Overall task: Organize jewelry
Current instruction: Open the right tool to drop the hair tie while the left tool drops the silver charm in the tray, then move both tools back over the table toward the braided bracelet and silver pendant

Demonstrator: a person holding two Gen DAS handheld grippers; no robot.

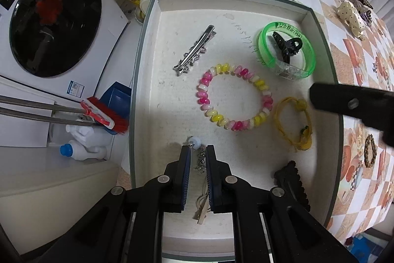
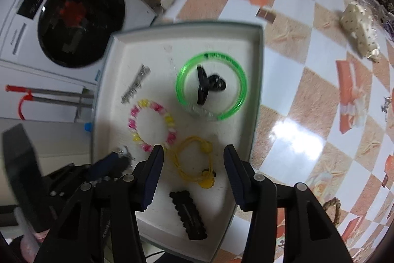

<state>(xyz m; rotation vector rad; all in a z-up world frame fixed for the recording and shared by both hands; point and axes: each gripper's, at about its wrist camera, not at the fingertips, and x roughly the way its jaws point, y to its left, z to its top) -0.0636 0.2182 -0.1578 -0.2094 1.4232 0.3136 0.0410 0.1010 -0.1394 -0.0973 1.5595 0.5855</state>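
Left gripper (image 1: 198, 159) fingers nearly together, pinching silver chain (image 1: 200, 160) low over white tray (image 1: 147, 24). Right gripper (image 2: 193, 159) fingers spread above yellow cord bracelet (image 2: 194, 162). Green bangle (image 1: 287, 51) has dark print, unreadable; faint handwritten digits on tray floor illegible.

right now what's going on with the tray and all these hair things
A person with a gripper in each hand is sorting jewelry into a white tray. The left gripper is low in the tray, its jaws narrowly apart around a small chain piece with a pale bead. The right gripper hangs open above the yellow cord bracelet. A beaded bracelet, green bangle and silver clip already lie inside.
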